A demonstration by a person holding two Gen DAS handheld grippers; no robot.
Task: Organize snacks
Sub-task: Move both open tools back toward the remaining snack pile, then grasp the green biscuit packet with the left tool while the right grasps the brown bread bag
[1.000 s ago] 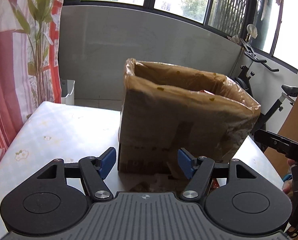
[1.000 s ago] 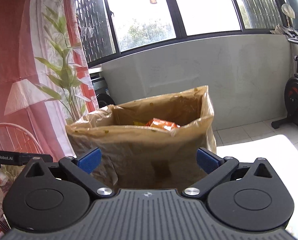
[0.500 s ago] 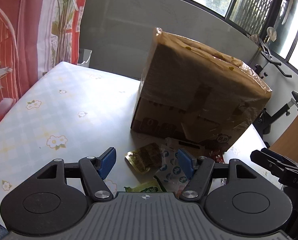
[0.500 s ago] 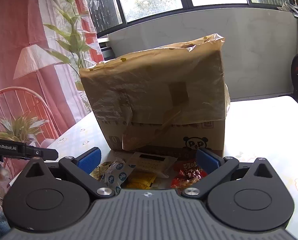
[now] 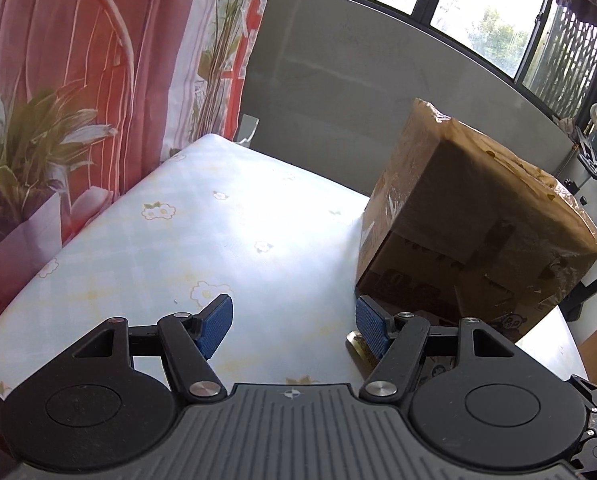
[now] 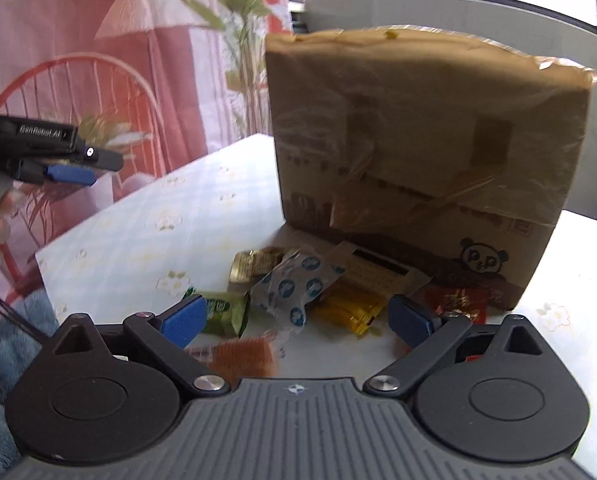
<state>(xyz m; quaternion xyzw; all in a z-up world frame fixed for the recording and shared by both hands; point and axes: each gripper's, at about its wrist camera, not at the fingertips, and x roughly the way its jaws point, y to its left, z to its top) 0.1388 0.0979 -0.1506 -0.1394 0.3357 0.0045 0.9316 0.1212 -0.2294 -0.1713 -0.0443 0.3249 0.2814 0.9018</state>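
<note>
A taped cardboard box [image 6: 426,152] stands on the table; it also shows in the left wrist view [image 5: 470,232]. Several snack packets lie before it: a white packet with blue dots [image 6: 298,284], a green one [image 6: 224,314], a gold one [image 6: 254,264], a yellow one [image 6: 350,310], a red one [image 6: 458,300] and an orange one [image 6: 242,356]. My right gripper [image 6: 294,320] is open just above and in front of the pile. My left gripper [image 5: 292,326] is open and empty over bare table left of the box; it shows at far left in the right wrist view [image 6: 72,174].
The table [image 5: 202,248] has a pale flowered cloth. A red-and-pink curtain [image 5: 98,60] and a plant [image 5: 30,148] stand off its left side. A grey wall [image 5: 358,80] under windows lies behind. An exercise bike [image 5: 590,152] stands at far right.
Both grippers have pulled back and down from the box top. The left has swung left over bare table. The right now faces the snack pile in front of the box.
</note>
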